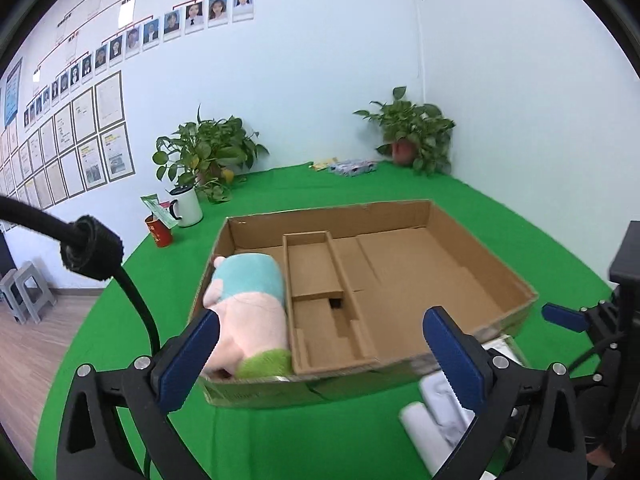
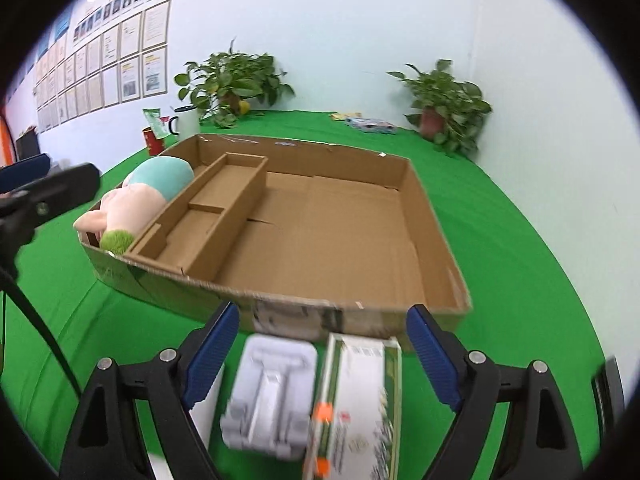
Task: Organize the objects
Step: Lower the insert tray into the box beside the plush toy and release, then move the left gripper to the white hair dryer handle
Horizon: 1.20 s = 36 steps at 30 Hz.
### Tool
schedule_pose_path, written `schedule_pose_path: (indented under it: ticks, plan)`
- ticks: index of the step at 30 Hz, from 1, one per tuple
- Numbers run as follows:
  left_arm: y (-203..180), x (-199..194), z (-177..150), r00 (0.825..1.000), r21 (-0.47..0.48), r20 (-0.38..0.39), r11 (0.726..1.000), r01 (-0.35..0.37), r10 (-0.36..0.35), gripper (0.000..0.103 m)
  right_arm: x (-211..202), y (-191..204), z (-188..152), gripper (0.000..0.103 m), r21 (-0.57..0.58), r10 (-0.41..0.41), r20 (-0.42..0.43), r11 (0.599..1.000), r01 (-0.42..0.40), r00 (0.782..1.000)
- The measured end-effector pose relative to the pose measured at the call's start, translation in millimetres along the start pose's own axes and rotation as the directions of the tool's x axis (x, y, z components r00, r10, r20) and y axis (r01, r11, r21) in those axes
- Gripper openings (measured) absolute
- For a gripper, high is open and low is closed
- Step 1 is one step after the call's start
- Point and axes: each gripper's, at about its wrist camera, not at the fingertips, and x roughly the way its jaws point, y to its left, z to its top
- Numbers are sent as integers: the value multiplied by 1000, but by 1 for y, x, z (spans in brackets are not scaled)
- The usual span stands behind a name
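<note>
A shallow cardboard box (image 1: 484,256) with an inner divider lies on the green table. A pink, teal and green plush toy (image 1: 248,304) rests in its left compartment, also seen from the right wrist as the plush toy (image 2: 148,192). My left gripper (image 1: 322,320) stands open over the box's near wall, nothing pressed between its pads. My right gripper (image 2: 323,314) is open too, just short of the box (image 2: 424,200). Under it, on the cloth before the box, lie a white plastic holder (image 2: 272,392) and a green-and-white carton (image 2: 356,396).
Two potted plants (image 1: 208,152) (image 1: 416,132) stand at the back wall. A white mug (image 1: 186,206) and a red cup (image 1: 160,232) sit left of the box, and flat packets (image 1: 352,168) lie far back. Grey stools (image 1: 26,292) stand on the floor at left.
</note>
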Motion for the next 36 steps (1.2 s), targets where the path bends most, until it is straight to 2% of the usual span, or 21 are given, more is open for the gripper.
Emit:
schedule_pose_path:
  ticks: [11, 18, 21, 23, 24, 25, 26, 27, 28, 30, 32, 33, 34, 36]
  plan:
    - [-25, -46, -20, 999, -62, -6, 997, 36, -36, 103, -46, -15, -28, 86, 38, 4, 66, 999, -7, 998]
    - [-31, -42, -25, 995, -64, -48, 995, 79, -82, 102, -54, -17, -41, 86, 48, 21, 58, 999, -24, 998]
    - [-31, -34, -27, 993, -62, -67, 993, 98, -102, 99, -54, -15, -43, 86, 35, 24, 56, 999, -26, 998]
    - [-33, -31, -29, 992, -56, -68, 993, 101, -105, 90, -54, -15, -44, 84, 36, 23, 57, 999, -25, 998]
    - [-33, -29, -29, 992, -54, -67, 993, 102, -106, 76, -54, -16, -44, 81, 41, 26, 59, 999, -28, 998]
    - [-34, -27, -31, 992, -51, -67, 993, 103, -106, 58, -54, -17, -44, 67, 45, 27, 63, 999, -30, 998]
    - [-34, -25, -32, 991, -49, -72, 993, 108, -111, 48, -55, -17, -44, 55, 48, 21, 70, 999, -24, 997]
    - [-34, -22, -33, 990, -49, -81, 992, 116, -120, 27, -55, -18, -45, 32, 49, 6, 73, 999, -10, 997]
    - [-32, -20, -34, 988, -51, -90, 991, 125, -129, 21, -56, -19, -44, 24, 51, -4, 76, 999, 0, 997]
    - [-30, -16, -37, 985, -59, -98, 989, 139, -144, 22, -57, -21, -45, 24, 63, 9, 89, 998, -15, 996]
    - [-27, -12, -39, 983, -78, -105, 987, 140, -148, 31, -57, -23, -46, 41, 72, 35, 94, 996, -42, 995]
    - [-23, -9, -40, 980, -96, -116, 984, 152, -163, 52, -56, -24, -47, 74, 74, 53, 92, 996, -60, 994]
    - [-20, -6, -41, 975, -120, -125, 978, 171, -186, 72, -56, -25, -48, 91, 76, 67, 95, 994, -74, 993]
    - [-11, 2, -46, 957, -194, -142, 955, 224, -253, 78, -55, -24, -52, 91, 69, 81, 96, 994, -87, 992]
